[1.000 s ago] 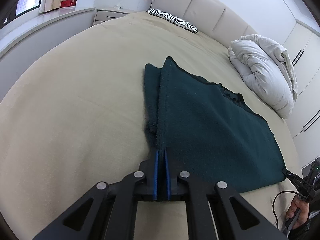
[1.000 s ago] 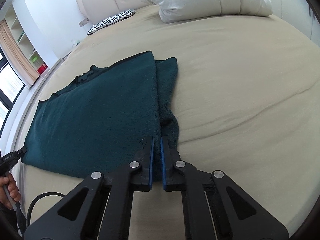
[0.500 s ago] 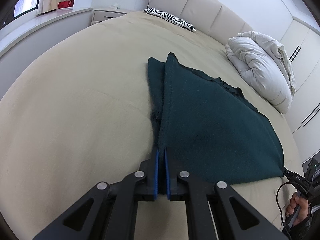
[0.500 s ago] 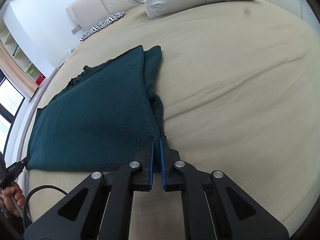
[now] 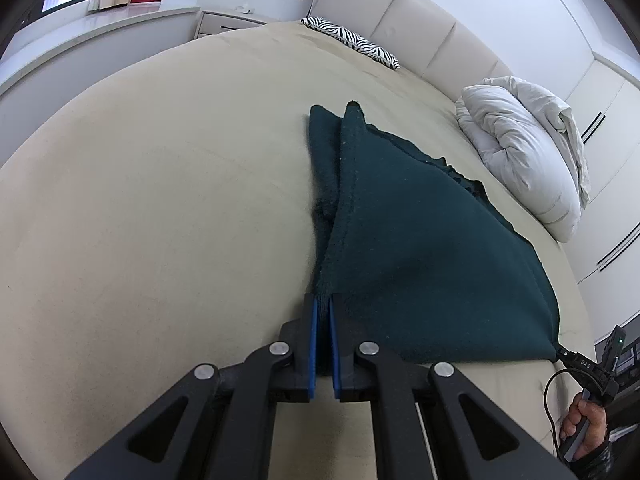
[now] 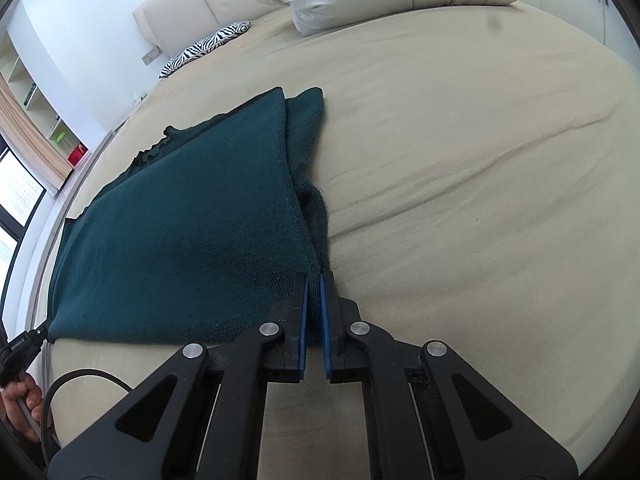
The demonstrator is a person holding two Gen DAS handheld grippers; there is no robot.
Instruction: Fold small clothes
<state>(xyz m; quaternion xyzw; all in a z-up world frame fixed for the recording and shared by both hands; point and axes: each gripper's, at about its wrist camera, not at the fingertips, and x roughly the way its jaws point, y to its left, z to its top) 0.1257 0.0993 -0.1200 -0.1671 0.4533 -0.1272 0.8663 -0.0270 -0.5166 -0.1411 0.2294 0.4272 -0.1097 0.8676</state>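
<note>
A dark teal knitted garment (image 5: 420, 248) lies on the beige bed (image 5: 160, 200), its near edge lifted and stretched between both grippers. My left gripper (image 5: 323, 300) is shut on one near corner of it. My right gripper (image 6: 314, 278) is shut on the other near corner; the garment (image 6: 192, 240) spreads to its left. A narrower folded strip (image 6: 308, 128) lies along the garment's outer side. The right gripper's tip (image 5: 568, 354) shows at the far right of the left wrist view, and the left gripper's tip (image 6: 28, 338) at the far left of the right wrist view.
A white bunched duvet (image 5: 528, 152) and a zebra-print pillow (image 5: 352, 42) lie near the padded headboard (image 5: 420, 36). A nightstand (image 5: 228, 24) and a window ledge stand beyond the bed's left side. White wardrobes (image 5: 608, 184) stand on the right.
Both grippers have risen and pulled back toward the bed's near edge with the garment's corners, lifting its near edge and drawing it taut. Both stay shut.
</note>
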